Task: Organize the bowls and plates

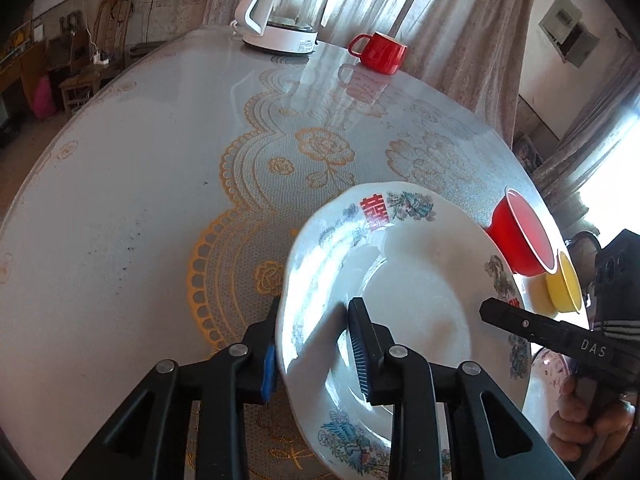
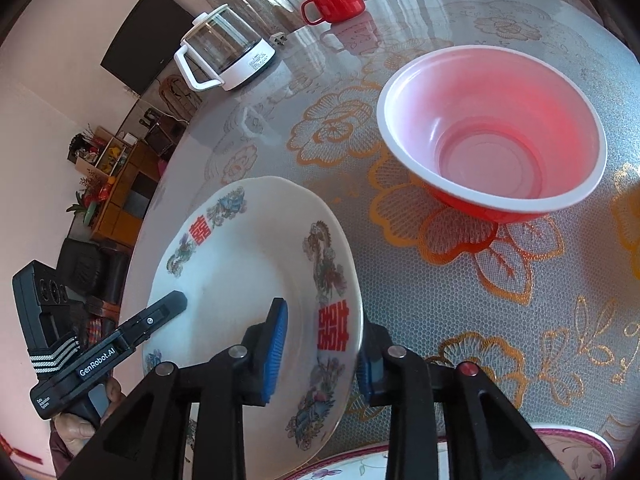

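My left gripper [image 1: 314, 344] and right gripper [image 2: 322, 354] each pinch an opposite rim of one plate [image 1: 400, 304]: glossy white ceramic, round, floral border, red characters, held tilted above the table [image 1: 140, 200]. Ribbed blue pads [image 2: 276, 348]. Lace-patterned glossy tabletop. Red bowl [image 2: 492, 132], plastic, white rim, on the table beyond the plate. Left view only: yellow bowl [image 1: 564, 284]. Right view only: pink-rimmed plate [image 2: 580, 448], below.

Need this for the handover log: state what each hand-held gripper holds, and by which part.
Both hold the white plate by its rim: the left hand-held gripper on one side, the right hand-held gripper on the opposite side.
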`<act>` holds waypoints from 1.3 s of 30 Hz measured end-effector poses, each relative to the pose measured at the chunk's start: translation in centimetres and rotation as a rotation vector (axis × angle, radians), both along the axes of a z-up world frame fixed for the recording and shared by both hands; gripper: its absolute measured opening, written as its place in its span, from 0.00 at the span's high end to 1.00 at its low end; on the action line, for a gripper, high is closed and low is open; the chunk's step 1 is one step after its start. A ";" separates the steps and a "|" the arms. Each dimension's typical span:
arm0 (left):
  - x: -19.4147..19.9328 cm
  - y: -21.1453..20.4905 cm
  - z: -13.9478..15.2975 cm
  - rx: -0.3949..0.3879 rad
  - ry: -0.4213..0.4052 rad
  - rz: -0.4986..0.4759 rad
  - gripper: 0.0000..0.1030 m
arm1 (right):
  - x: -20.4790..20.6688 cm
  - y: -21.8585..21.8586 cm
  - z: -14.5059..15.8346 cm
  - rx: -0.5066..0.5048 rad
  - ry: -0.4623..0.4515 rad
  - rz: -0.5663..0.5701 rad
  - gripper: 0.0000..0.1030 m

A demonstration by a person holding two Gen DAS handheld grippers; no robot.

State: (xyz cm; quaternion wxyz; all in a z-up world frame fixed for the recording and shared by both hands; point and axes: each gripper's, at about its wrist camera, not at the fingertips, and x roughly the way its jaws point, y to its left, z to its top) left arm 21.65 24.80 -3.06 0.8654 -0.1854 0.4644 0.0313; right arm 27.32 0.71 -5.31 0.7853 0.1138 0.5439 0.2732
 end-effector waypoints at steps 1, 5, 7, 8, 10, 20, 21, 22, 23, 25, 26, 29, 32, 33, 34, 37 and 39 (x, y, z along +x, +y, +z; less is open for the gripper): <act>0.0 0.0 0.1 -0.003 0.007 0.018 0.70 | 0.1 -0.1 -0.1 0.013 0.007 -0.005 0.70; -0.4 0.4 0.8 -0.013 -0.005 0.050 0.73 | -0.1 0.5 0.3 -0.044 -0.017 0.005 0.72; -0.8 0.4 1.5 -0.009 -0.018 0.049 0.76 | -0.3 0.4 0.6 -0.039 -0.024 0.013 0.80; -0.9 0.2 1.7 -0.006 -0.020 0.049 0.76 | -0.3 0.3 0.7 -0.028 -0.021 0.012 0.81; -1.2 -0.2 2.3 0.020 -0.033 0.045 0.78 | -0.6 0.2 1.1 -0.022 -0.031 0.012 0.81; -3.4 -1.7 2.6 0.048 -0.074 0.020 0.78 | -2.8 0.3 1.9 -0.041 -0.085 0.041 0.81; -3.7 -1.9 2.8 0.053 -0.084 0.014 0.78 | -3.1 0.2 2.1 -0.037 -0.099 0.045 0.81; -3.8 -2.2 3.0 0.059 -0.092 0.010 0.78 | -3.3 0.2 2.4 -0.037 -0.115 0.047 0.81; -4.0 -2.4 3.2 0.065 -0.099 0.006 0.78 | -3.6 0.1 2.6 -0.038 -0.128 0.046 0.81; -4.3 -2.9 3.8 0.069 -0.117 -0.005 0.78 | -4.2 -0.4 3.0 -0.029 -0.144 0.042 0.81; -4.6 -3.1 4.1 0.072 -0.124 -0.011 0.78 | -4.4 -0.6 3.1 -0.022 -0.146 0.038 0.81; -5.5 -4.2 4.8 0.086 -0.150 -0.028 0.78 | -5.3 -1.5 3.4 -0.009 -0.157 0.029 0.81; -6.3 -5.1 5.1 0.090 -0.166 -0.038 0.77 | -6.3 -2.4 3.8 -0.002 -0.174 0.015 0.81; -6.7 -5.4 5.2 0.090 -0.171 -0.041 0.77 | -6.8 -2.6 4.0 -0.004 -0.182 0.013 0.81; -7.0 -5.7 5.3 0.088 -0.175 -0.045 0.77 | -7.1 -3.0 4.1 -0.006 -0.187 0.011 0.81; -8.0 -6.7 5.6 0.085 -0.185 -0.059 0.77 | -8.1 -4.1 4.5 -0.002 -0.201 0.003 0.81; -8.6 -7.5 5.8 0.097 -0.191 -0.070 0.77 | -8.7 -4.7 4.7 -0.001 -0.206 -0.003 0.81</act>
